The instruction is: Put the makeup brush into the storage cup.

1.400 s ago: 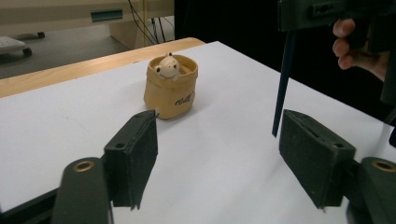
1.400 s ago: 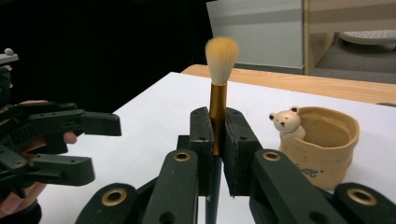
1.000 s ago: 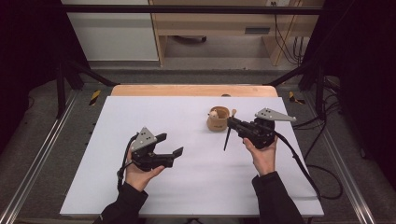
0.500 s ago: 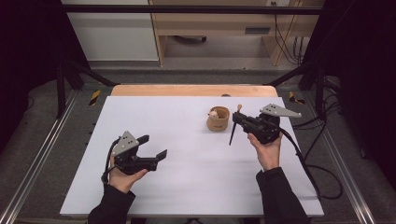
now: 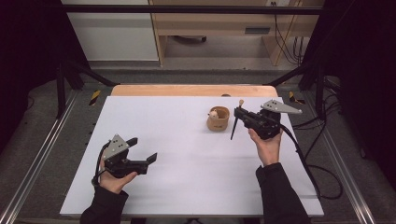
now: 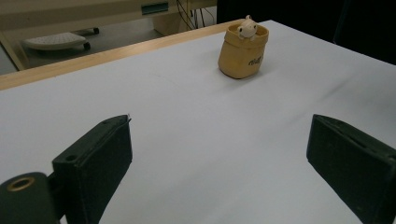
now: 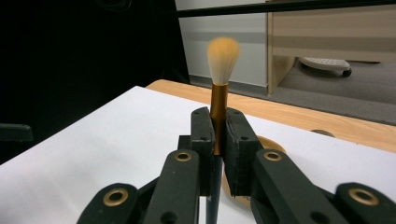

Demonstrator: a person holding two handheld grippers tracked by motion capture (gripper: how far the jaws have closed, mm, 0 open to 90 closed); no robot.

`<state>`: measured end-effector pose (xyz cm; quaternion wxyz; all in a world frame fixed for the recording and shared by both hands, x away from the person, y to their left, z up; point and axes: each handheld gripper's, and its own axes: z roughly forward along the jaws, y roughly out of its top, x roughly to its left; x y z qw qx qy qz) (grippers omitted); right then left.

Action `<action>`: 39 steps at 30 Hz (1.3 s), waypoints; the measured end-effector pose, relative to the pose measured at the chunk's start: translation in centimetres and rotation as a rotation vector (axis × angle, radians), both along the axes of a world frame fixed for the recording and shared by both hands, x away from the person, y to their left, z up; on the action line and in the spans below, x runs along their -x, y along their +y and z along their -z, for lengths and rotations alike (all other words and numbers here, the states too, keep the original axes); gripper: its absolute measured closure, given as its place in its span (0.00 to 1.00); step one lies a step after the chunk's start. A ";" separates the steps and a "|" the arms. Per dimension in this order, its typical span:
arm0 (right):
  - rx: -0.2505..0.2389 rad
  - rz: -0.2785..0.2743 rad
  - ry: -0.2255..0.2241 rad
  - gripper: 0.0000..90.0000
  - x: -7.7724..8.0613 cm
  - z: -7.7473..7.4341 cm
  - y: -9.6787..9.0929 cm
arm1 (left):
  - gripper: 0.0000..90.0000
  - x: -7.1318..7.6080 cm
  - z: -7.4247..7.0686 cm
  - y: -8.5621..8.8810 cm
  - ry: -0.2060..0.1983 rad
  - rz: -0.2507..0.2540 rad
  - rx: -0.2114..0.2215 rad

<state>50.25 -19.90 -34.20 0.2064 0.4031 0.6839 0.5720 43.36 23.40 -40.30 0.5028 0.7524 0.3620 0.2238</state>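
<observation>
A small tan cup (image 5: 218, 119) with a pale figure in it stands on the white table (image 5: 177, 116), right of centre. Just to its right, my right gripper (image 5: 238, 114) is shut on a thin brush (image 5: 235, 125), tuft up and dark handle slanting down. In the right gripper view the jaws (image 7: 218, 128) pinch the brush's gold ferrule (image 7: 218, 100) below the pale tuft. My left gripper (image 5: 143, 149) is at the near left with nothing between its fingers; its jaws have just been opening. Its own view shows the wide gap (image 6: 219, 158) over bare table, the cup (image 6: 243, 51) far ahead.
A wooden strip (image 5: 187, 90) runs along the table's far edge, with light wooden furniture (image 5: 219, 28) on the floor beyond. Metal rails (image 5: 42, 154) flank the table. A cable (image 5: 303, 158) trails from the right gripper across the table's right side.
The left hand has drawn its gripper left and toward the near edge, and its jaws stand wider. The right hand and brush have barely shifted.
</observation>
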 end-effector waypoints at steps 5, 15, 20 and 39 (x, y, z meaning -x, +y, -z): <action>0.008 0.010 -0.012 0.93 -0.5 -0.1 0.1 | 0.07 0.2 0.2 0.8 -0.002 -0.015 -0.002; 0.015 0.040 -0.017 0.93 -1.7 0.1 0.4 | 0.07 0.4 0.9 2.6 0.002 -0.032 -0.006; 0.013 0.050 -0.027 0.93 -2.3 0.0 0.6 | 0.07 0.4 1.0 3.2 0.007 -0.036 0.001; 0.009 0.084 -0.047 0.93 -4.3 -0.5 1.2 | 0.07 0.3 1.5 4.2 0.023 -0.050 -0.008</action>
